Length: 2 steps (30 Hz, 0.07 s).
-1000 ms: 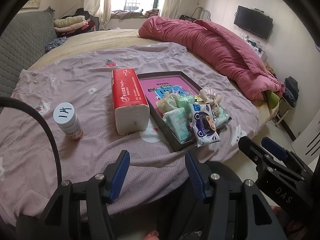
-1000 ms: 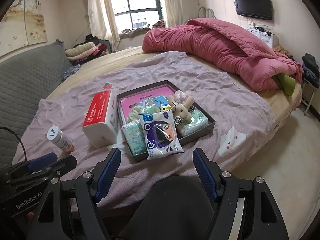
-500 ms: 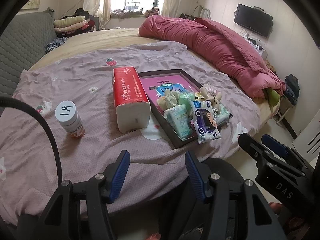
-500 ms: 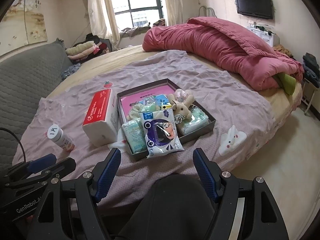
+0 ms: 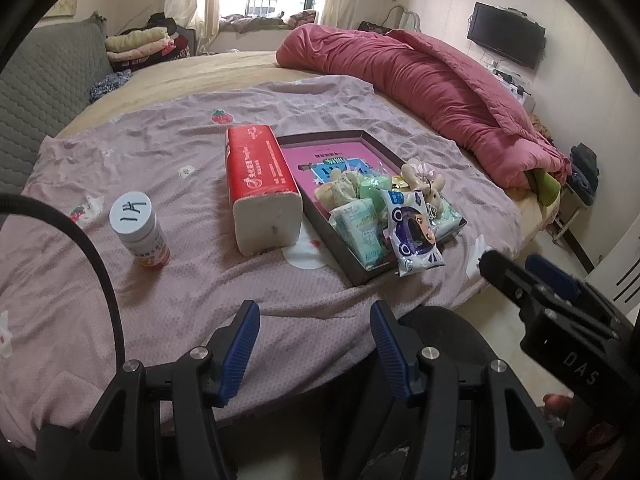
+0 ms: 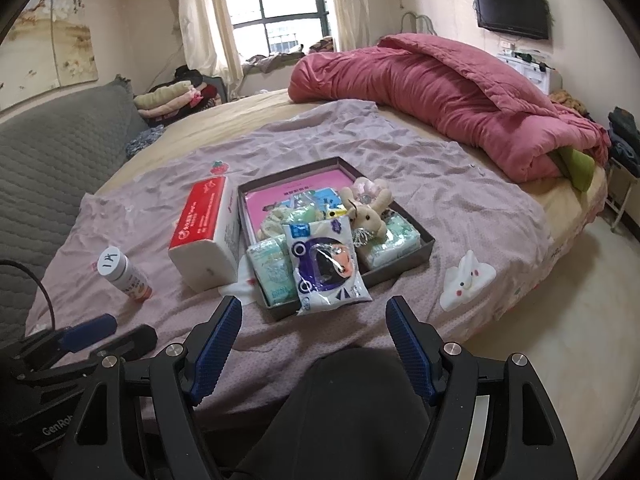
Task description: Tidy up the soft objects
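Both grippers have eased back a touch from the bed. Left gripper (image 5: 314, 344) hangs with jaws spread, empty; right gripper (image 6: 314, 350) likewise wide apart, holding nothing. Ahead, the dark tray (image 6: 427, 240) carries tissue packs, a plush rabbit (image 6: 368, 216) and a wipes pouch (image 6: 326, 268) overhanging its front rim. Red tissue brick (image 5: 262, 188) sits just left, touching.

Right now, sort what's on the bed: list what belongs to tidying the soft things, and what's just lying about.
Job: tray, wipes packet, plush bunny, tissue packs, red tissue block.

Lying about: pill bottle, pink duvet, folded clothes, TV.
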### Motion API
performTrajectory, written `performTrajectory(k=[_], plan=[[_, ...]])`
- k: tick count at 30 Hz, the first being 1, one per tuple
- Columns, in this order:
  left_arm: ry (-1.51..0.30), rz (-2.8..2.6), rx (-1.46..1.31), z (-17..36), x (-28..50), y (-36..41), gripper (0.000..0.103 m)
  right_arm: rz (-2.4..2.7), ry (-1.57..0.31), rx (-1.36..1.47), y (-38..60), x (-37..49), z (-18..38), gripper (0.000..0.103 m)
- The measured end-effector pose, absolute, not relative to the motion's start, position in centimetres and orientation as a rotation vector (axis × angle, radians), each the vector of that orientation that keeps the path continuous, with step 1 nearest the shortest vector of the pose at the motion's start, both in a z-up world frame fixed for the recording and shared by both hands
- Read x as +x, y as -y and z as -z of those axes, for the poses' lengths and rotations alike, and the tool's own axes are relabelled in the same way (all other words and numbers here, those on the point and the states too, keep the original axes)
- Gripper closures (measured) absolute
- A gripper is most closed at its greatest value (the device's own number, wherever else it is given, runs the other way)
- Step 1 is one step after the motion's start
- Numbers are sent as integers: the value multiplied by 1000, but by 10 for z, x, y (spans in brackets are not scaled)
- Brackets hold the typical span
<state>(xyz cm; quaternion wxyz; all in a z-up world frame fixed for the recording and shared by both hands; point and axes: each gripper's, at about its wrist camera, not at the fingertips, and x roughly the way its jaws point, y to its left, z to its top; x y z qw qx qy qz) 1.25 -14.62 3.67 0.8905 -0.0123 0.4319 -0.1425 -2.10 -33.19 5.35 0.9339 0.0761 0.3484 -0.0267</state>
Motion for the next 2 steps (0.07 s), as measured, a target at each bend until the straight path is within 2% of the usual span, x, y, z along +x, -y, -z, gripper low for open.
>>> performTrajectory(k=[2], plan=[[-906,302,-38,-35,13,141,46,30,-684,122,322,-20,-61,27]])
